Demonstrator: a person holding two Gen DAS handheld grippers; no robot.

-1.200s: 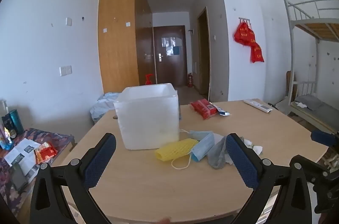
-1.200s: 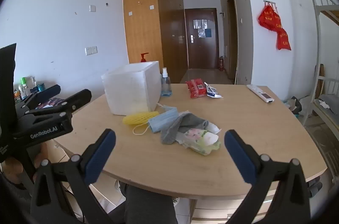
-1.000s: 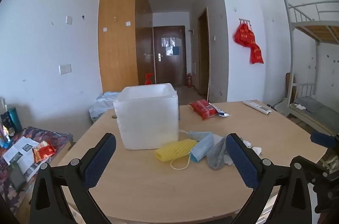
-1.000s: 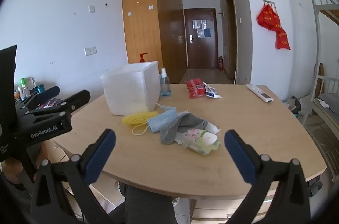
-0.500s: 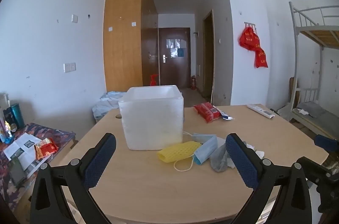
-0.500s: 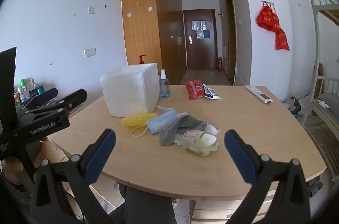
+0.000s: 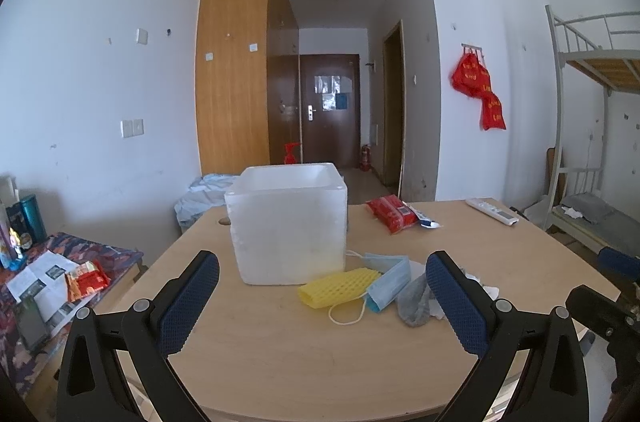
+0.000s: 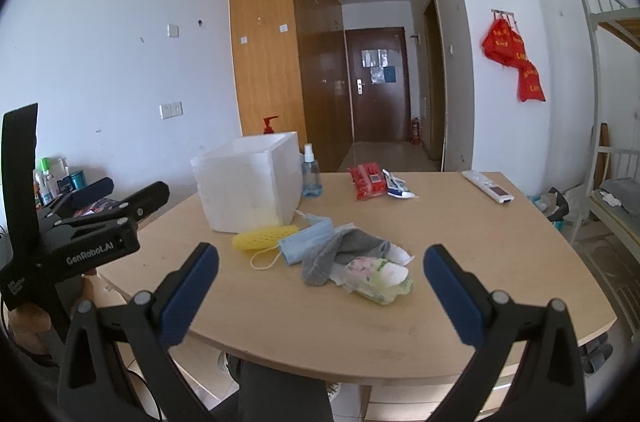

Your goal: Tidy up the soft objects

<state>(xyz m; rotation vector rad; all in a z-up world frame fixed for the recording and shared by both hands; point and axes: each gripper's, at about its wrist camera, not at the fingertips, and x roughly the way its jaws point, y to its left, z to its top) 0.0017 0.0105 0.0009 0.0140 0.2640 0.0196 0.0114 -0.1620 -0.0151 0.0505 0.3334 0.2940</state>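
A white foam box [image 7: 288, 222] [image 8: 250, 182] stands open-topped on the wooden table [image 7: 320, 362] [image 8: 460, 234]. In front of it lie a yellow foam net sleeve [image 7: 338, 287] [image 8: 264, 236], a blue face mask [image 7: 390, 282] [image 8: 308, 242], a grey sock [image 7: 416, 300] [image 8: 340, 252] and a floral tissue pack [image 8: 378, 280]. My left gripper [image 7: 322, 296] is open and empty, held above the table's near edge. My right gripper [image 8: 320, 286] is open and empty, near the table's front edge.
A red packet [image 7: 394, 213] [image 8: 368, 181], a small tube [image 8: 396, 188], a remote [image 7: 492, 211] [image 8: 488, 186] and a spray bottle [image 8: 311, 172] sit at the table's far side. A cluttered side table [image 7: 52, 282] stands left, a bunk bed [image 7: 592, 142] right.
Both grippers have shifted slightly; the box and soft items sit a little further right and lower in the left wrist view. Nothing was grasped.
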